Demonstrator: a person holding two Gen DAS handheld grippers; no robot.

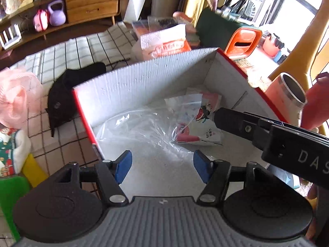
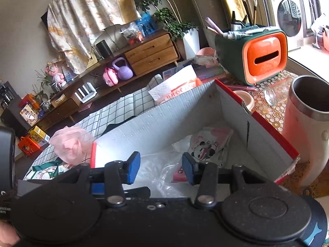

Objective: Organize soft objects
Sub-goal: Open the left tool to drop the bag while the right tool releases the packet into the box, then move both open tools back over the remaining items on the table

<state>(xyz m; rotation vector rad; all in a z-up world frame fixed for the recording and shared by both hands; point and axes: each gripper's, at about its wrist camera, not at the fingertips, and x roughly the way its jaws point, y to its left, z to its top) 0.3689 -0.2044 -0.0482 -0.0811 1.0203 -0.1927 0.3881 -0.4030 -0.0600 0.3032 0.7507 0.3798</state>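
Note:
A white cardboard box [image 1: 144, 76] with red outer walls stands on the checked cloth. Inside lie a clear plastic bag [image 1: 141, 131] and small printed packets [image 1: 197, 131]. My left gripper [image 1: 162, 164] hovers over the box's near end, open, with nothing between its blue pads. In the right wrist view my right gripper [image 2: 161, 167] is open above the same box [image 2: 164, 115], with the plastic bag [image 2: 158, 173] and a panda-printed packet [image 2: 205, 146] below it. The right gripper's dark body [image 1: 267, 133] reaches in from the right in the left wrist view.
A black cloth [image 1: 67, 98] lies left of the box, and a pink mesh puff [image 1: 14, 98] lies further left. A tissue pack [image 1: 164, 41] and an orange-fronted green holder [image 2: 261, 57] stand behind. A steel-rimmed cup [image 2: 308, 127] stands at the right.

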